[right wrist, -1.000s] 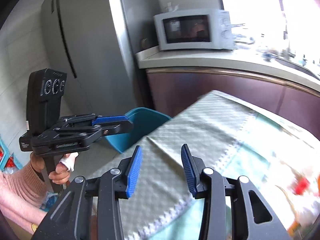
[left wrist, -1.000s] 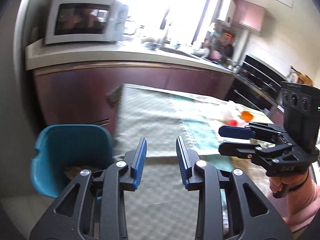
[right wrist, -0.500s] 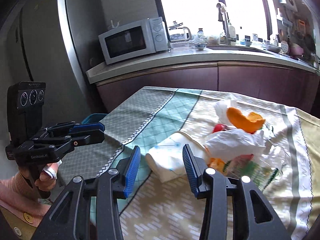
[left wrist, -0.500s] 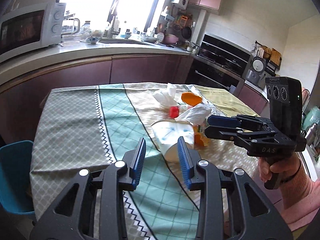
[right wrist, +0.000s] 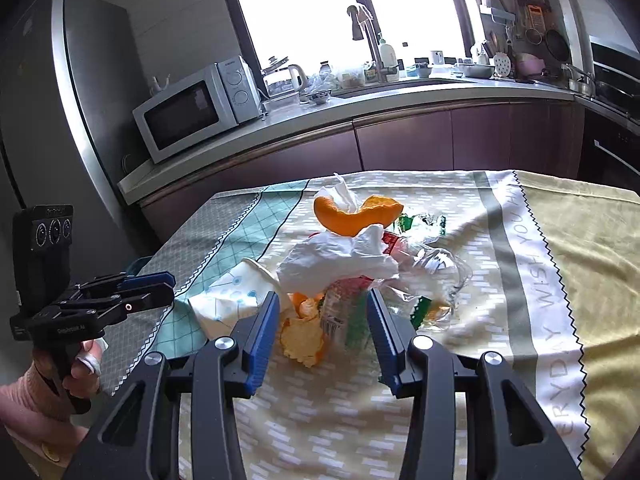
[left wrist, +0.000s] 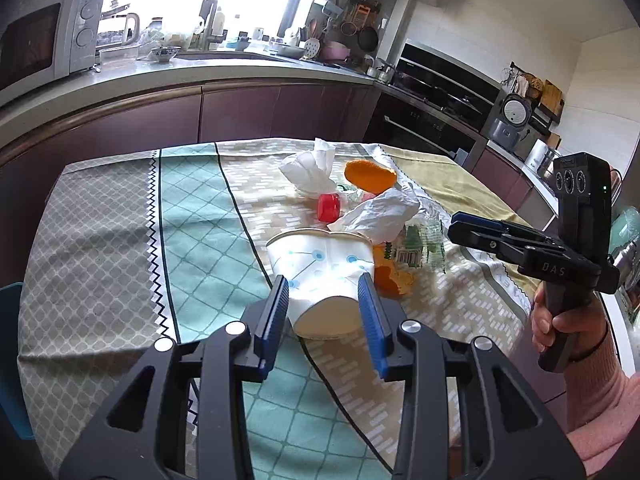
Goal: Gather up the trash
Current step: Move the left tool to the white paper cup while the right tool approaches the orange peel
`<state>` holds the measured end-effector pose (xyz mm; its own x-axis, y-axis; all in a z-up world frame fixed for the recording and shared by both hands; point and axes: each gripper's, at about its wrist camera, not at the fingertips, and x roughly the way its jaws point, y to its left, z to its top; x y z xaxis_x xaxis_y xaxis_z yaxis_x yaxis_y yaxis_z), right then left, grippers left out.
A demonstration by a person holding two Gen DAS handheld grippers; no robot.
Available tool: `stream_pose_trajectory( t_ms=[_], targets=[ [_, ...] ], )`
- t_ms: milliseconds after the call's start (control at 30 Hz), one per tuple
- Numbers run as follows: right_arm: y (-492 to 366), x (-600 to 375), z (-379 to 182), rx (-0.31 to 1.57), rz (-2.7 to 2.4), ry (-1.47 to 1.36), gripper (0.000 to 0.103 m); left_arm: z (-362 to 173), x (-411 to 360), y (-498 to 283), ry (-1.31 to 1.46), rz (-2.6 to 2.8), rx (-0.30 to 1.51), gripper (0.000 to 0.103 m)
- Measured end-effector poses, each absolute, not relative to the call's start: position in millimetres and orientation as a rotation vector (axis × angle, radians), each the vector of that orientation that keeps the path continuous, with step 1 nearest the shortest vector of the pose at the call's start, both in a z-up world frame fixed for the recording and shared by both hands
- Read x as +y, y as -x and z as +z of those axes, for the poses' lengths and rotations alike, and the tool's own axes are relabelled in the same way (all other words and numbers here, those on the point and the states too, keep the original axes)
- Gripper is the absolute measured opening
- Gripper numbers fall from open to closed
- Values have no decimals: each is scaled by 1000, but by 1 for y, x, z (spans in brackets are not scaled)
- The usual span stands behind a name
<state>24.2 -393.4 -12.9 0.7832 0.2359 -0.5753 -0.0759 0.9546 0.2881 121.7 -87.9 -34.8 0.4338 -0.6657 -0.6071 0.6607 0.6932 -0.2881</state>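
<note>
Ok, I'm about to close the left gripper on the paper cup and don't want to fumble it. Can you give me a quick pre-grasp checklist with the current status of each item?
1. Left gripper open: ok.
2. Paper cup lined up between its fingers: ok, the cup's closed end sits between the blue pads.
3. Pads touching the cup: cannot tell.
4. Cup free of other trash: not ok, a crumpled tissue lies against its rim and orange peel is beside it.
5. Right gripper out of the way: ok, open and over the peel and wrappers.
6. Tablecloth flat under the cup: ok.
</note>
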Motion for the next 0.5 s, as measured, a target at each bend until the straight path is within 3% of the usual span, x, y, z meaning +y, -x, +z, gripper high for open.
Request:
stream_pose_trajectory(
  t_ms=[133,500],
  targets=[
    [-25,-404,-14,639,148,-271,48,-39,-89,-133,35,-828,790,38],
    [-34,-422,-23,649,120,-322,48,-52,-101,-154,72,-840,863,41]
  ],
)
